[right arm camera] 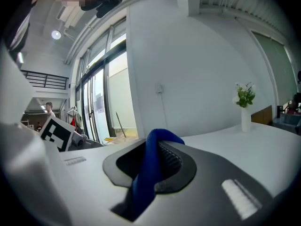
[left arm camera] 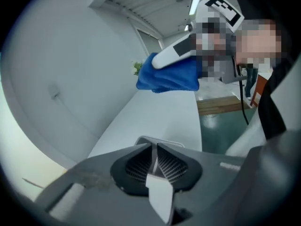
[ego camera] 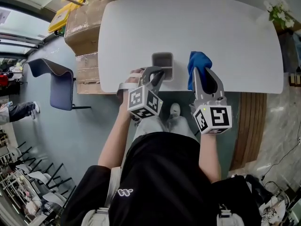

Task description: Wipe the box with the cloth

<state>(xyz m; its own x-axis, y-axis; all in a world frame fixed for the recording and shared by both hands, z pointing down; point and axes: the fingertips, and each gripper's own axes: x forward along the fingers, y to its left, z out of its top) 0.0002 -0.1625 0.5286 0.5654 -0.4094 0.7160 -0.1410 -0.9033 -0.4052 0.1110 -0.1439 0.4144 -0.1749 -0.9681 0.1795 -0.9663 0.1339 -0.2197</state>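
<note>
your right gripper (ego camera: 201,75) clamps the blue cloth (ego camera: 196,61) above the white table (ego camera: 235,36); your left gripper (ego camera: 158,74), jaws barely apart, is at the grey box's (ego camera: 162,54) near rim.

One white surface (ego camera: 197,27) is seen. One grey box (ego camera: 162,55) is counted on it. One blue cloth (ego camera: 197,62) is counted. Two tongs are counted: the left tongs (ego camera: 159,74) and the right tongs (ego camera: 201,75). Two marker cubes are counted: the left marker cube (ego camera: 144,102) and the right marker cube (ego camera: 214,118). One vase of flowers (ego camera: 276,11) is seen. Two cardboard boxes are counted beside the surface: the big cardboard box (ego camera: 82,25) and the smaller cardboard box (ego camera: 88,72). One chair (ego camera: 54,81) is counted on the floor.
</note>
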